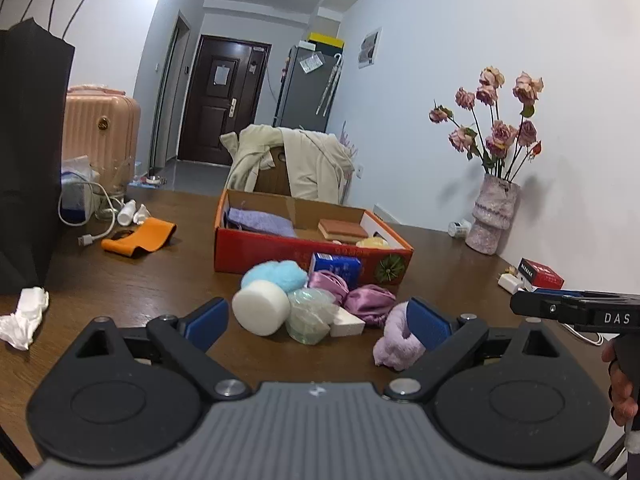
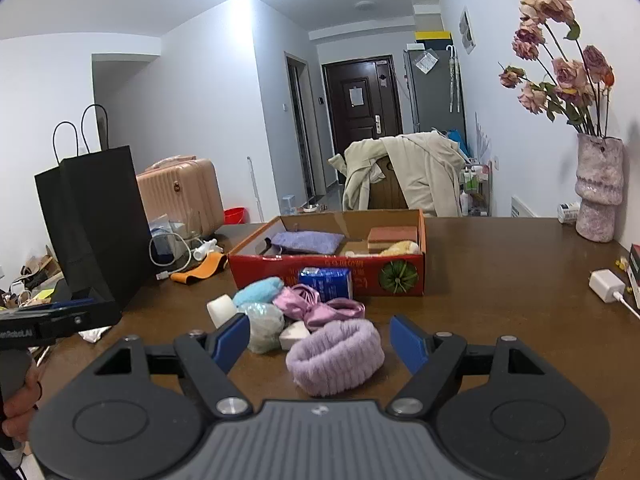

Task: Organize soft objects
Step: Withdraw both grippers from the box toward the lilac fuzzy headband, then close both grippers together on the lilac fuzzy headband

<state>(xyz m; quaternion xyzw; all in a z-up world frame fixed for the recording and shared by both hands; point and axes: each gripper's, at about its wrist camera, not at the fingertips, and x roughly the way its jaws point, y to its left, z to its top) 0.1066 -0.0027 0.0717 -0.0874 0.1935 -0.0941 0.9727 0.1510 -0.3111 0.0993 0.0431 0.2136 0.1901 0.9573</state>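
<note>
I'm in a home, a lived-in flat: brown dining table (image 2: 500, 264), coat-draped chair (image 2: 404, 176), dark entry door (image 2: 360, 96), grey fridge (image 1: 306, 88), pink suitcase (image 2: 184, 192), vase of dried roses (image 2: 598, 188).

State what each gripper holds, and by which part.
Nothing is held. The left gripper and the right gripper both stand open over the table, their pads touching none of the soft things.

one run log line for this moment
left gripper: open, empty | right gripper: open, empty, facing headband | pile before box | box: partly filled
</note>
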